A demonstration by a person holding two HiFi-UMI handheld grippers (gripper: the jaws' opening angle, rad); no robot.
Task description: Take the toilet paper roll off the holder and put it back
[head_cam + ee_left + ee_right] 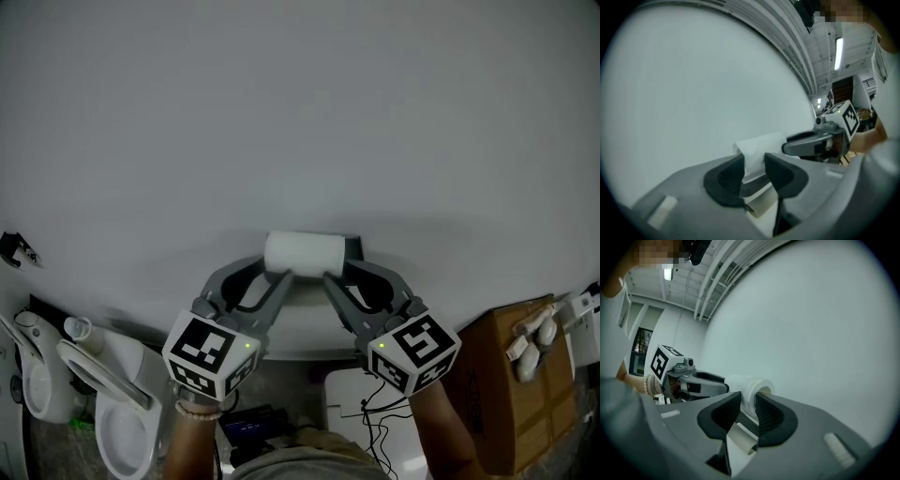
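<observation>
**Item 1. Left tool** (277, 279), grey, two-jaw, with a marker cube. Its jaws are clamped on the wall of the roll's left end. In the left gripper view (753, 171) white paper fills the gap between the dark pads.

**Item 2. Right tool** (339, 277), same make. Its jaws are clamped on the wall of the roll's right end. In the right gripper view (747, 411) the pads pinch the paper just beside the open core.

**Item 3. White cylindrical toilet paper roll** (305, 251) (759, 145) (747, 383). It is carried in the air between the two tools, one at each end, straight ahead of both. Its long axis lies level, running left to right across the head view and parallel to the wall.

**Item 4. Dark fitting** (353, 248), just behind the roll's right end and against the wall. It is probably the holder, though too little of it shows to be sure. Whether the roll touches it cannot be told. By this reading the right hand is the nearer one, so the roll's right end would lead any refit.

**Item 5. Plain pale grey wall** (300, 112), close behind the roll. It limits forward travel. There is open room above and to both sides.

**Item 6. Pale curved ledge** (300, 330), below the roll. It limits downward room.

**Item 7. White toilet bowls** (112, 412), lower left, well apart from the roll.

**Item 8. Brown cardboard box** (516, 375), lower right, well apart from the roll.
</observation>
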